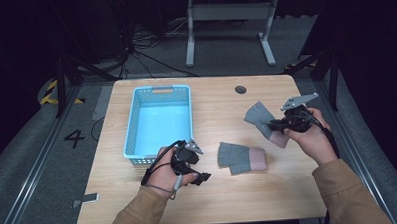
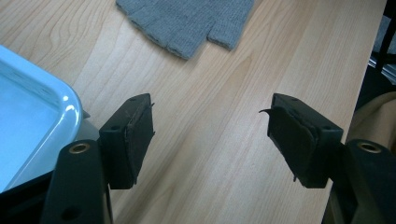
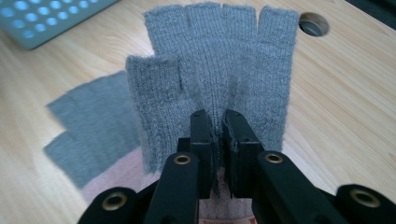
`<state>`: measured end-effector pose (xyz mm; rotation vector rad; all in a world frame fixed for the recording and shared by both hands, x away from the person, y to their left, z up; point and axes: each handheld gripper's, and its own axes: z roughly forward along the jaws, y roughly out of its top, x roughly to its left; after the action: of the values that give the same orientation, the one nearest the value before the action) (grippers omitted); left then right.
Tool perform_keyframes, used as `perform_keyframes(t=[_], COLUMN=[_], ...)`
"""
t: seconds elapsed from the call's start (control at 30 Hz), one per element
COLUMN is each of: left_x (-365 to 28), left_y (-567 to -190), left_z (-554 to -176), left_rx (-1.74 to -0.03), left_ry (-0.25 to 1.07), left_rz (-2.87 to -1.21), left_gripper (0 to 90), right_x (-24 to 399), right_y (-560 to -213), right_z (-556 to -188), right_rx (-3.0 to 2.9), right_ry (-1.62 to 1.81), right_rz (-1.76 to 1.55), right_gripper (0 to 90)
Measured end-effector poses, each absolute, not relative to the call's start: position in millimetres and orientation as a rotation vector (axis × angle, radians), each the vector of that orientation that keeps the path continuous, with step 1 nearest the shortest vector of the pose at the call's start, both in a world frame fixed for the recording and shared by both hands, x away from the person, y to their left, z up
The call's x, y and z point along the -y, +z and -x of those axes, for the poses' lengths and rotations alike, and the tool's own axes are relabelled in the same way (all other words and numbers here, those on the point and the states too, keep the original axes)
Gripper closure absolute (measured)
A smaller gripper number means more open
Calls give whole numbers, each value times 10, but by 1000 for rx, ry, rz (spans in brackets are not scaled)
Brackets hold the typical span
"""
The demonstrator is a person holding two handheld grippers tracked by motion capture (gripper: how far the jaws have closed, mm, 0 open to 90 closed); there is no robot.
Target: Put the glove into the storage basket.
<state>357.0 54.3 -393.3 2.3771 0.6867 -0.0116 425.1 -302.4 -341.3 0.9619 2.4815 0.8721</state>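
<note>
Two grey fingerless gloves with pink cuffs are on a wooden table (image 1: 214, 201). One glove (image 1: 240, 158) lies flat near the middle; its fingers (image 2: 187, 21) are at the top of the left gripper view. My right gripper (image 1: 276, 124) is shut on the second glove (image 1: 259, 117), held just above the table at the right. Its jaws (image 3: 218, 128) pinch the knit near the palm, and the glove's fingers (image 3: 215, 60) point away from me. My left gripper (image 1: 203, 178) stands open with nothing between its jaws (image 2: 210, 135), near the table's front beside the basket.
A light blue perforated basket (image 1: 132, 122) with nothing in it stands at the table's left; its corner (image 2: 28, 121) is close to my left gripper. A round cable hole (image 1: 240, 89) sits near the far edge. Table legs and cables are on the floor beyond.
</note>
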Motion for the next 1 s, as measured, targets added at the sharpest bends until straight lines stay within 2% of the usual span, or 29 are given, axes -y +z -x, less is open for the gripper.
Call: perform_keyframes(t=[0.47,0.77,0.9,1.0], left_x=[-542,-519,-511,-499], left_y=[-3940,-3942,-3953,-3952], left_z=[-3555,-3549,-3559,-3558], left_rx=[-688,-686,-710,-694], left_ry=[-10,-3,-32,-6], left_rz=[-2378,-2372,-2311,-2305], left_gripper=[317,307,271,270], right_x=[2868,2804,2764,2706], right_y=[-3524,-3576,-3653,-3717], right_z=[-3826,-3776,-3781,-3791], right_rx=[-2541,-2577,-2606,-2630], right_ry=[1052,1042,1024,996], right_rz=[-844,-801,-782,-770], right_gripper=[836,836,833,833])
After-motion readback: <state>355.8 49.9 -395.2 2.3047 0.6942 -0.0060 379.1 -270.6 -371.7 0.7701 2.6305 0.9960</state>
